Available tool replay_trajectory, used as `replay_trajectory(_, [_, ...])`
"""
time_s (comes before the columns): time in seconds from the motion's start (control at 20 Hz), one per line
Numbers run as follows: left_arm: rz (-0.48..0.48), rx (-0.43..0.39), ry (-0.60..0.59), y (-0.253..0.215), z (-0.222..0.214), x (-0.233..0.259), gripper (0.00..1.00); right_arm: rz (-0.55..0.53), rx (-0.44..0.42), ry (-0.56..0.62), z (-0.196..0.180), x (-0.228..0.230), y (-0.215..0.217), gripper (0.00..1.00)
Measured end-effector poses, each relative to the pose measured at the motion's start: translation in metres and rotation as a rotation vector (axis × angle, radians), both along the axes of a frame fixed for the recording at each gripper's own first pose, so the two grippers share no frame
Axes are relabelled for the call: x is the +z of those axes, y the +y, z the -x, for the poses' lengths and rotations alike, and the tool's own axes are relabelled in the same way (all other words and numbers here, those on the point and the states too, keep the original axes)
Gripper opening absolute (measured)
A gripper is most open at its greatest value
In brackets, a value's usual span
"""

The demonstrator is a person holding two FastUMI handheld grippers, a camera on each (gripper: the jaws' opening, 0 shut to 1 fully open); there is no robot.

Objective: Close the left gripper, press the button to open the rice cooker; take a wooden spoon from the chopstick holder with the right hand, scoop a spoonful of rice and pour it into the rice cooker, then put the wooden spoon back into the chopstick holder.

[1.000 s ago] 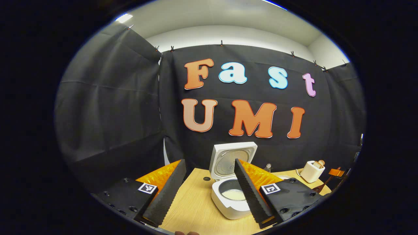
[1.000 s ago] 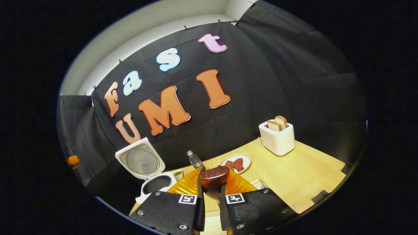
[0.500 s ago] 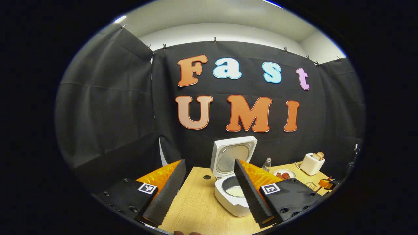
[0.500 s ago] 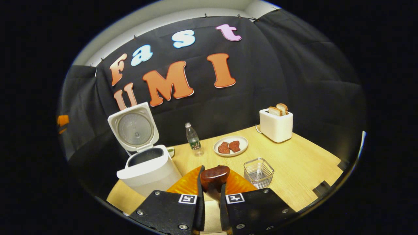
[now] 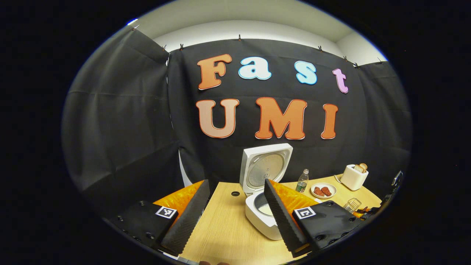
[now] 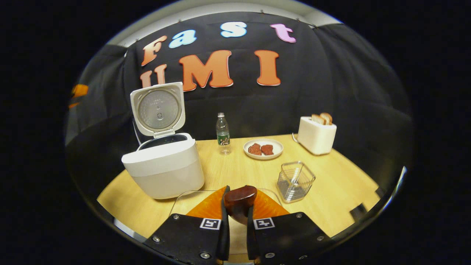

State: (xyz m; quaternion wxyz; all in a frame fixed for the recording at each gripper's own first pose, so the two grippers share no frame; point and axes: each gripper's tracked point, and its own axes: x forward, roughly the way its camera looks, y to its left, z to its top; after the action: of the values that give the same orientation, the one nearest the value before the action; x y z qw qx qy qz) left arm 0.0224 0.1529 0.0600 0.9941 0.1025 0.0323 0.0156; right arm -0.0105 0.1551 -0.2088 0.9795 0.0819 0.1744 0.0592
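Observation:
The white rice cooker [image 6: 163,169] stands on the left of the wooden table with its lid [image 6: 158,110] up; pale rice lies in its pot [image 5: 265,209]. My right gripper [image 6: 237,200] is shut on the dark brown wooden spoon [image 6: 240,197], whose rounded end sticks up between the fingers, above the table's front part. The clear wire chopstick holder [image 6: 295,181] stands just right of the gripper, apart from it. My left gripper [image 5: 235,221] is open and holds nothing, hanging in front of the cooker [image 5: 263,217], whose right side is hidden by the right finger [image 5: 281,217].
A water bottle [image 6: 222,133], a plate with two brown pieces [image 6: 263,149] and a white toaster with bread [image 6: 316,134] line the back of the table [image 6: 342,184]. The rim of a clear bowl [image 6: 180,197] shows beneath my right gripper.
The right gripper has swung level and drawn back from the cooker with the spoon in it; the holder now shows close on its right. The left gripper drew back a little and stays open.

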Motion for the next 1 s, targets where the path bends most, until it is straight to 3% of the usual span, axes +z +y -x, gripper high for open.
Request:
replay_trajectory(0.05, [-0.004,0.002,0.002,0.002,0.000,-0.002,1.00,-0.077,-0.031,-0.019,-0.001,0.003,-0.001,0.18])
replay_trajectory(0.2, [-0.011,0.008,0.014,0.006,0.000,-0.010,1.00,-0.169,-0.080,-0.016,0.005,0.005,-0.009,0.18])
replay_trajectory(0.55, [0.031,-0.003,0.028,0.006,-0.002,-0.015,1.00,-0.411,-0.084,-0.005,0.005,0.002,0.021,0.18])
replay_trajectory(0.7, [0.037,-0.009,0.030,0.006,-0.002,-0.017,1.00,-0.520,-0.147,0.019,-0.006,-0.003,0.007,0.18])
replay_trajectory(0.85, [0.046,-0.010,0.043,0.008,0.000,-0.020,1.00,-0.711,-0.246,0.092,-0.007,-0.015,-0.015,0.18])
replay_trajectory(1.0, [0.047,-0.013,0.045,0.010,0.001,-0.020,1.00,-0.816,-0.287,0.128,-0.006,-0.025,-0.024,0.18])
